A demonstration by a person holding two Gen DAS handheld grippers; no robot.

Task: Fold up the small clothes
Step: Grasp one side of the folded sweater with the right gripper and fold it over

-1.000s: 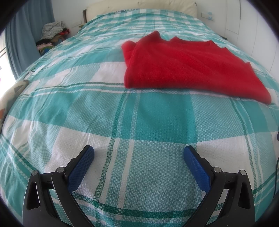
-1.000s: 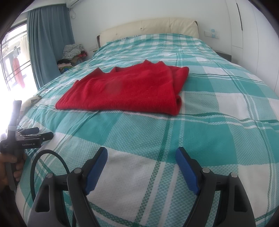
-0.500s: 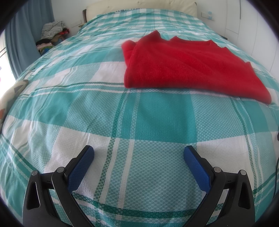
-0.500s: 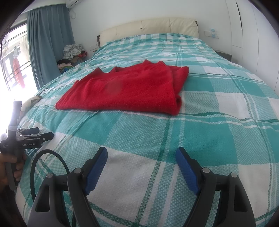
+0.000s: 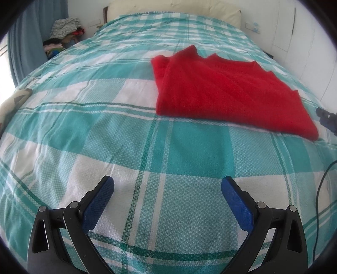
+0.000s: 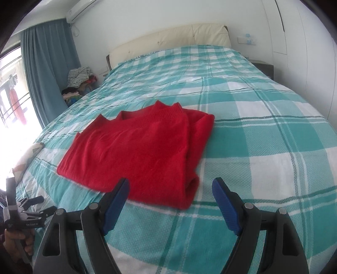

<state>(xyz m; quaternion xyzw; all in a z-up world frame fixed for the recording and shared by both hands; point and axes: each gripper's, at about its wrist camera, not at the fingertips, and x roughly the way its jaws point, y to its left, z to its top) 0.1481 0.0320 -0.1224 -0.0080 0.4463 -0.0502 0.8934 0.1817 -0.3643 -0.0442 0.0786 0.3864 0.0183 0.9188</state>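
Red sweater (image 6: 139,156) lies folded flat on the bed (image 6: 263,130), on a teal-and-white checked cover; sleeve side doubled under along its right edge in the right wrist view, collar toward the headboard (image 6: 168,40). Right tongs (image 6: 170,189) hang just above the sweater's near right corner, jaws wide, nothing between the blue pads, no contact with the knit. Left tongs (image 5: 167,189) also wide and empty, over bare cover well short of the sweater (image 5: 227,92); sweater sits up and to the right in that view. Nothing lies between either tongs and the garment. Around: blue curtain (image 6: 48,69) at the left by a bright window; a heap of clothes (image 6: 79,79) on something low beside the bed head; air conditioner (image 6: 79,11) high on the wall; white cupboard doors (image 6: 305,42) along the right wall; a wall switch (image 6: 246,40) with a blue mark by the headboard; a patterned pillow or cushion (image 6: 27,158) at the bed's left edge. A thin dark cable (image 5: 322,189) trails over the cover at the right of the left wrist view. A hand (image 6: 14,242) grips the left tool's handle at lower left of the right wrist view; small white lettering on that tool, too small to read.
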